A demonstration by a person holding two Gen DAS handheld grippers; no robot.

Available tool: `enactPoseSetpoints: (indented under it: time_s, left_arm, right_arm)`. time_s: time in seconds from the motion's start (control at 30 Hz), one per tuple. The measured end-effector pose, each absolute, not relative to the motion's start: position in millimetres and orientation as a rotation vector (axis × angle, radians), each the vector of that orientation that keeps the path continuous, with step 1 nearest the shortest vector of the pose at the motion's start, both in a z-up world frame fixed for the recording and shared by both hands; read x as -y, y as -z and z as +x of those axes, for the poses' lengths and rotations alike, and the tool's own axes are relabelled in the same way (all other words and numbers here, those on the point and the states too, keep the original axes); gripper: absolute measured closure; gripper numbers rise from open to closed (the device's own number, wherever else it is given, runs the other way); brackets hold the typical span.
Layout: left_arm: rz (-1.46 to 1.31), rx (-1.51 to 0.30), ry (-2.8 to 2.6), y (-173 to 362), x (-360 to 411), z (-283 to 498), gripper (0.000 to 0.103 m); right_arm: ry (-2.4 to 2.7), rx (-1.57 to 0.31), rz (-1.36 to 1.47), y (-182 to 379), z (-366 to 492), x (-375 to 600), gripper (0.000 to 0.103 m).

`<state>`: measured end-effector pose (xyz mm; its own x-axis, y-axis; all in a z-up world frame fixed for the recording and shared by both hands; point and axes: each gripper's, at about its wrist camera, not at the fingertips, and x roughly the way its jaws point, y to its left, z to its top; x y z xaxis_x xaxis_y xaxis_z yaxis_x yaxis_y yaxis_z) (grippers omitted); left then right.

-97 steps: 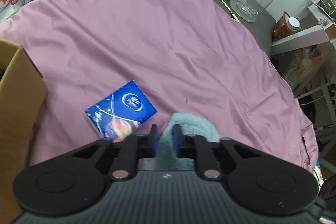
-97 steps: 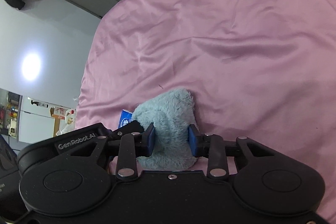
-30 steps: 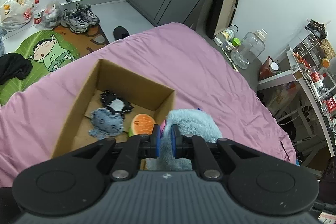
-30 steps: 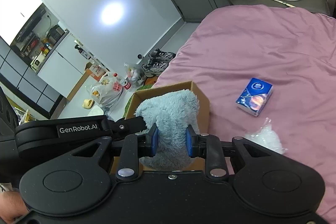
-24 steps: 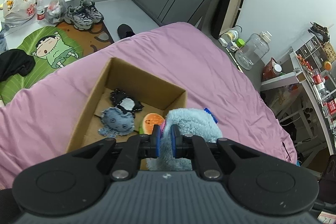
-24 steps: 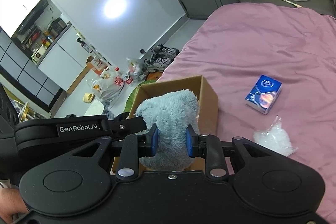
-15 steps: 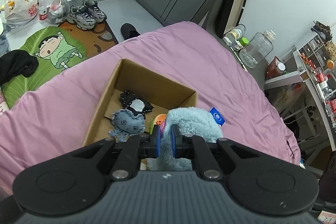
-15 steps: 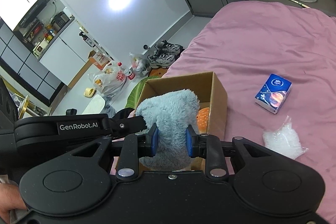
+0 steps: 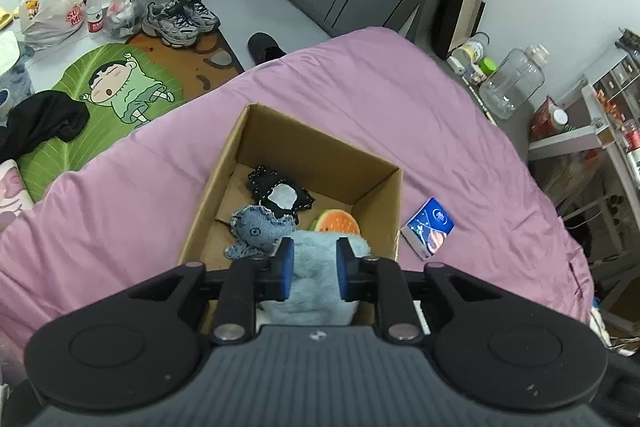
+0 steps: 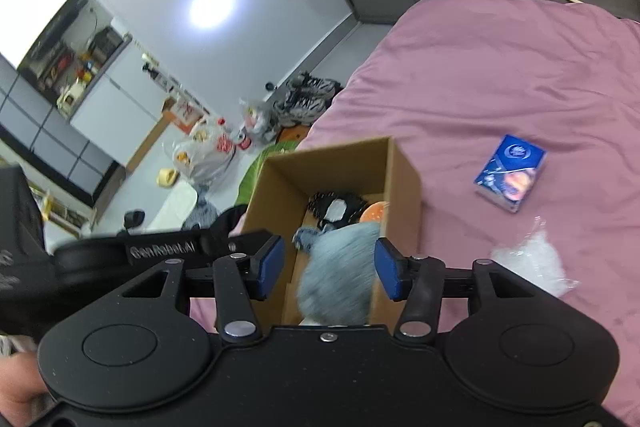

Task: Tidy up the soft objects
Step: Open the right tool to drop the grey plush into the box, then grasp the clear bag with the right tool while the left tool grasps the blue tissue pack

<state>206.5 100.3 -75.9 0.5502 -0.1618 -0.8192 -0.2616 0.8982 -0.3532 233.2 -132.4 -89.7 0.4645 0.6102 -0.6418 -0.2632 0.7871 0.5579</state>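
A fluffy light-blue plush (image 9: pixel 316 279) sits low between the jaws of my left gripper (image 9: pixel 313 267), over the near end of the open cardboard box (image 9: pixel 378 167). The jaws stand apart and the plush looks loose between them. In the right wrist view the same plush (image 10: pixel 340 275) is blurred, below my right gripper (image 10: pixel 330 269), whose jaws are wide open and clear of it. The box (image 10: pixel 404 175) holds a denim plush (image 9: pixel 256 231), a black toy (image 9: pixel 280 193) and a watermelon-slice toy (image 9: pixel 338 221).
The box stands on a bed with a purple cover (image 9: pixel 380 91). A blue tissue pack (image 10: pixel 510 171) and a crumpled clear plastic bag (image 10: pixel 532 265) lie on the cover right of the box. Shoes, bags and a cartoon mat are on the floor beyond.
Both grippers have opened and let go of the light-blue plush, which has dropped lower toward the box. The box now lies closer beneath both grippers.
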Motion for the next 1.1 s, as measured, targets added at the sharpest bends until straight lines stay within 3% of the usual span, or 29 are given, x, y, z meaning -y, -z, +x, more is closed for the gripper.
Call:
enactPoseSetpoints:
  time_s: [0.33,0.87,1.1]
  left_arm:
    - [-0.403,-0.979,-0.033,66,-70,214,0.054]
    - [-0.349,-0.991,-0.053,64,-22,229,0.052]
    - [-0.322,-1.005,-0.060,66,-1,236,0.052]
  right_arm:
    - [-0.448,-0.963,0.463,90,245,186,0.046]
    - [-0.357,-1.120,0.426,143,266,213,0.046]
    - [-0.348,-1.191,0.412,172,278,208,0.041]
